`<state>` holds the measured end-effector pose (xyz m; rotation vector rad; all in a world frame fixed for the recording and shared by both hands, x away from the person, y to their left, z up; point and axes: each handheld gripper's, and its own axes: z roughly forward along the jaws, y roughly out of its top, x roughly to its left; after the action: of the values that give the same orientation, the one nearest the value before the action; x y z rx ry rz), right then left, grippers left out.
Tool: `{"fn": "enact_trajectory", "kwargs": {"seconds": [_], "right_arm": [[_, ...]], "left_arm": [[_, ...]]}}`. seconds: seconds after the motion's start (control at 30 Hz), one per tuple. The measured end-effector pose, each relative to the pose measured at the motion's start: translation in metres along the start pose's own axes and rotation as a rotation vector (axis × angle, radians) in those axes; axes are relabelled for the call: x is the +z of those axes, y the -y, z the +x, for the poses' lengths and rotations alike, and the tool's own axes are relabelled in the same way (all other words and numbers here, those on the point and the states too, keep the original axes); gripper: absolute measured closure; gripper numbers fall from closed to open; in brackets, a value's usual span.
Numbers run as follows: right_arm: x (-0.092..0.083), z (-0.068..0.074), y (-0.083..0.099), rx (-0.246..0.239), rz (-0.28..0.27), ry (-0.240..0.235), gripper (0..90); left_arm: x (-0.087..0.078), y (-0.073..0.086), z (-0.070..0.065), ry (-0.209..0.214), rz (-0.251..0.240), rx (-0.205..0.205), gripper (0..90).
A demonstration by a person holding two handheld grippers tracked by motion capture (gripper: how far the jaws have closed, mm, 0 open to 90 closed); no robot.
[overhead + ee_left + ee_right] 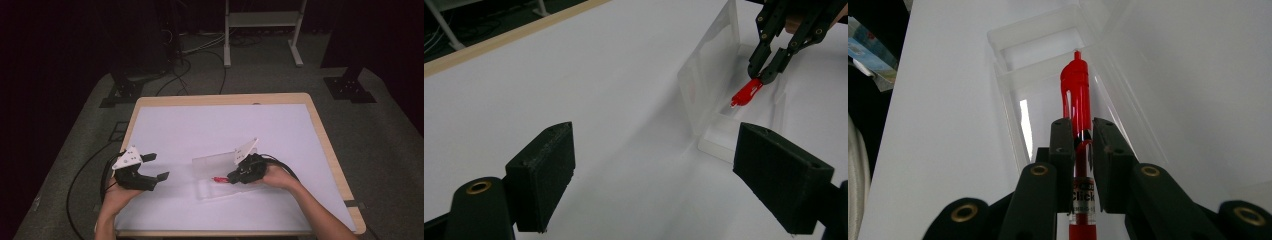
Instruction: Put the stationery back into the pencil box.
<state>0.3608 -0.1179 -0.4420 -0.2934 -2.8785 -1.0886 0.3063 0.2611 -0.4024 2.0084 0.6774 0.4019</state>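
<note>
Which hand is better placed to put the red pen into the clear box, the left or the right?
The right. The right gripper is already shut on the red pen just above the clear box. The left gripper is open, holding nothing, apart from the box.

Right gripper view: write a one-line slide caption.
Right tongs clamp a red pen above an open clear plastic case.

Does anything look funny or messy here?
Nothing stands out. The clear box lies open on the table with its lid up, and the right gripper holds a red pen over it. Nothing spilled or broken.
</note>
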Motion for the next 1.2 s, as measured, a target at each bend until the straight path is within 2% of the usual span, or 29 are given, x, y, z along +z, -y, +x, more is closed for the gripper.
{"fn": "enact_trajectory", "kwargs": {"seconds": [0.87, 1.2], "right_arm": [[0.012, -0.005, 0.005, 0.009, 0.039, -0.021, 78.9], [0.012, -0.006, 0.006, 0.018, 0.036, -0.021, 78.2]], "left_arm": [[-0.002, 0.0, 0.001, 0.003, -0.01, -0.005, 16.4], [-0.002, 0.0, 0.0, 0.006, -0.015, -0.005, 16.4]]}}
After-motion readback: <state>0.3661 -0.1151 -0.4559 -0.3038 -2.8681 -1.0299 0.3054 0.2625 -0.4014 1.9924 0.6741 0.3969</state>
